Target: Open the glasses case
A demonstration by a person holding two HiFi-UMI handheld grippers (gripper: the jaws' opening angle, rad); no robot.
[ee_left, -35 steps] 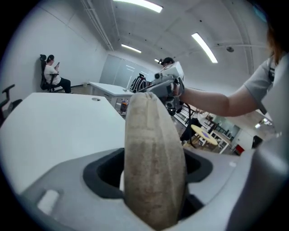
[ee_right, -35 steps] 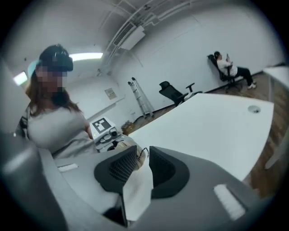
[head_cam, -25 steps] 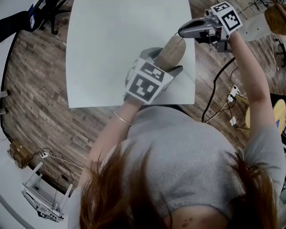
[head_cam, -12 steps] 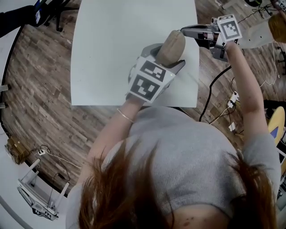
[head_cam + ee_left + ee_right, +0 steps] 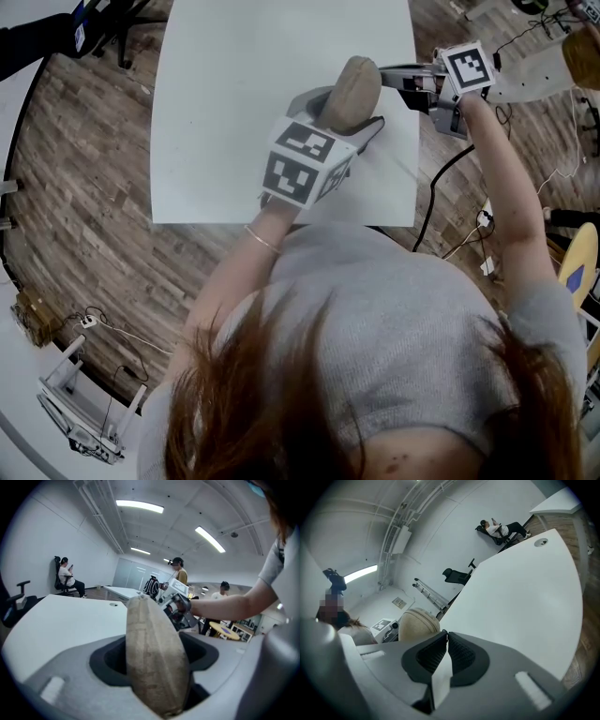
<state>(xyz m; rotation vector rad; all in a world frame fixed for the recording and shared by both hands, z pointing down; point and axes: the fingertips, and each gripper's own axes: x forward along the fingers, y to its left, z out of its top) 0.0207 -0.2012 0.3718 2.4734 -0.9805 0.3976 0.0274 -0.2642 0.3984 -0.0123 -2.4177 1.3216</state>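
Wood-plank floor all round in the head view. Carries one white table, filling the 12 o'clock part of that view, bare on top. Leaves the work, by the look of it, to be done in the air over the table's right side instead of on the surface.

Two grippers. Left gripper, coming in from 6 o'clock, clenched on the glasses case: pads pressed to both broad faces, lower end sunk between the jaws, upper end standing free and tilted toward 1 o'clock. Probably held so to steady the body and offer the seam edge to the other tool. Right gripper, reaching in from 3 o'clock, jaws fully together, tips right at the case's top end. Looks placed to catch whatever fastens the case there, though too small to tell whether anything is nipped between the tips.

One glasses case, beige, rough-textured, oval, held up off the table at 1 o'clock of the head view. Shows no gap along the seam facing the left gripper view, so judged closed, with the opening barely begun.
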